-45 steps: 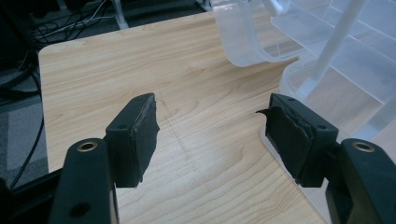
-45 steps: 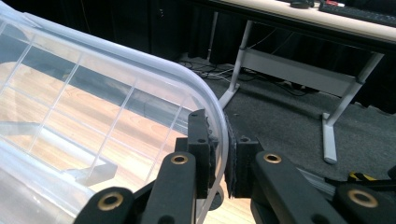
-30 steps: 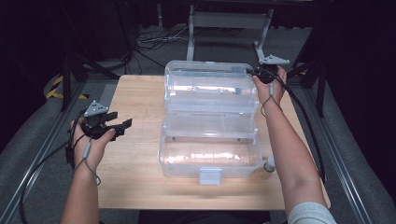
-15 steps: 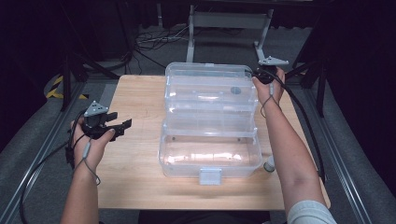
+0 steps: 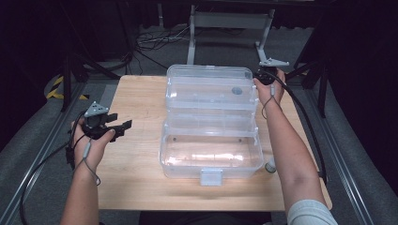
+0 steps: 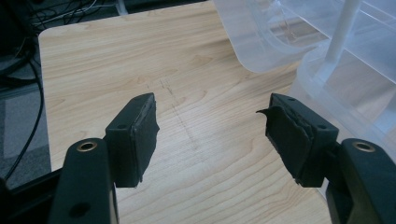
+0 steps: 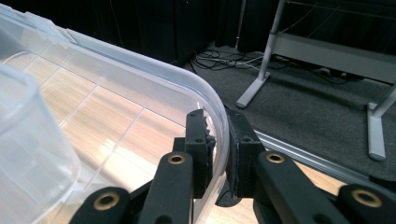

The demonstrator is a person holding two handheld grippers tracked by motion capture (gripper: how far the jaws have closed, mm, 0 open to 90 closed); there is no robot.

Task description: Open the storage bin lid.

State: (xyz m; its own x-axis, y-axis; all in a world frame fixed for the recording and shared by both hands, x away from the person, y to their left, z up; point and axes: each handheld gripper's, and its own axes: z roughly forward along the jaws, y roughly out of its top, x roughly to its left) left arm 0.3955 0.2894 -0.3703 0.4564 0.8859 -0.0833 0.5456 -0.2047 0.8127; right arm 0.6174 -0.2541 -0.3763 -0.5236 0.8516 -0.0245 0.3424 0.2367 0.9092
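While jaws straddle it — lid rim (image 7: 219, 126) (clear).

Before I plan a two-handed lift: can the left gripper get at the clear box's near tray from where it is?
Probably yes. The left gripper is open over bare table, jaws toward the clear plastic box, with nothing between them.
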